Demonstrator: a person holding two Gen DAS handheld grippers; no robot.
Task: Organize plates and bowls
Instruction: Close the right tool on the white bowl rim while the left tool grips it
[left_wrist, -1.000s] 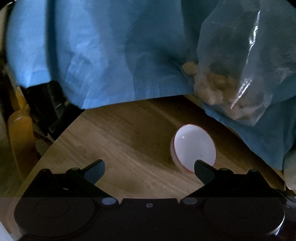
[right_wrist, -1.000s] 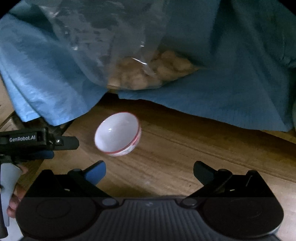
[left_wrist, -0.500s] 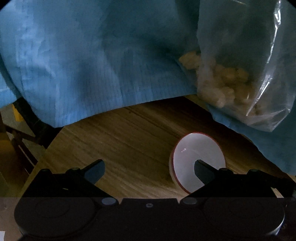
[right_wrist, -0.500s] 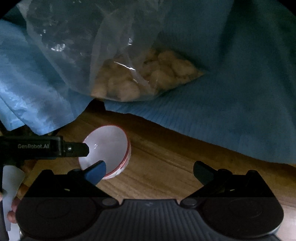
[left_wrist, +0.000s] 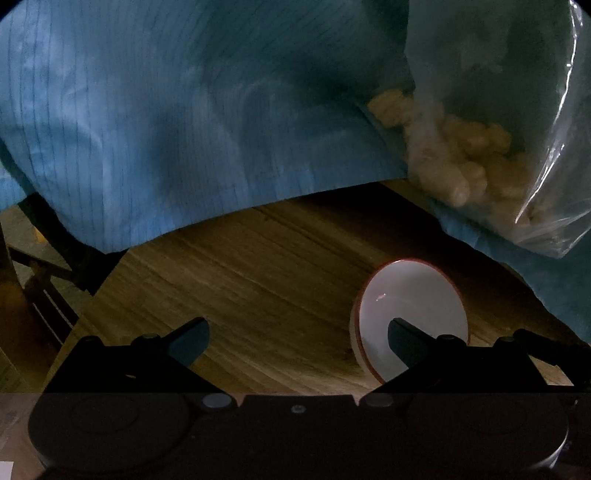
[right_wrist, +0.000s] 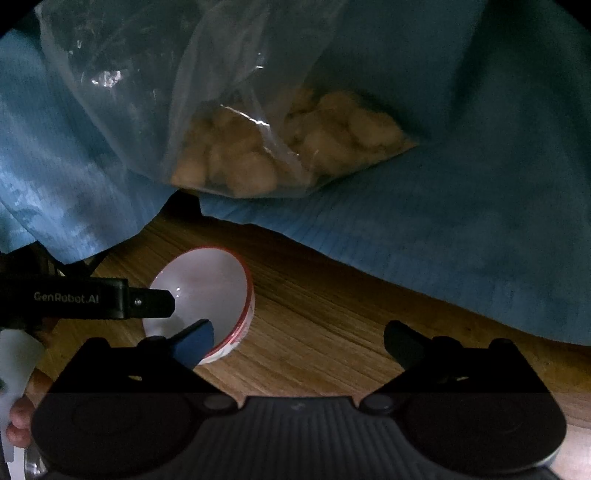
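Small white bowl with red rim (left_wrist: 410, 314) sits on the wooden worktop (left_wrist: 258, 288), lower right of the left-wrist frame and lower left of the right-wrist frame (right_wrist: 207, 291).

Left tongs (left_wrist: 297, 334) spread wide, holding nothing; one finger appears over the bowl's mouth, the other well apart over bare wood. Contact with the bowl cannot be told.

Right tongs (right_wrist: 299, 338) also spread and empty; one finger overlaps the bowl's near rim.

Blue cloth (left_wrist: 184, 129) hangs behind, with a clear plastic bag of pale lumps (right_wrist: 280, 155) near the bowl.

Judgement: step in hand is picking up the bowl. Straddle one wall, one finger inside and one outside, then close slowly; glazed ceramic may slip. Use one tool only, and keep clear of the bag.
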